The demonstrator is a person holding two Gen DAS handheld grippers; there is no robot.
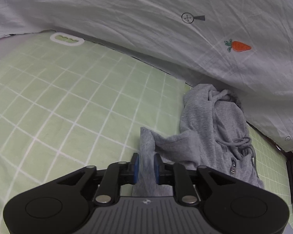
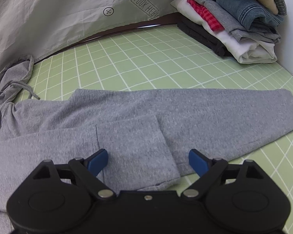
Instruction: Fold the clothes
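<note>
With your left gripper (image 1: 146, 167) clamped on the grey hoodie (image 2: 127, 117) and your right gripper (image 2: 148, 160) spread open (holding nothing), carry the pinched fold over evenly.

green checked bedsheet (image 1: 68, 97) meets a pale grey printed quilt (image 1: 146, 19).

One grey hoodie (image 2: 127, 117) on one green checked sheet (image 2: 146, 58), one pale grey quilt (image 1: 146, 19) with one carrot patch (image 1: 238, 45), one stack of folded clothes (image 2: 234, 23), two grippers: left (image 1: 146, 163), right (image 2: 148, 161)
</note>
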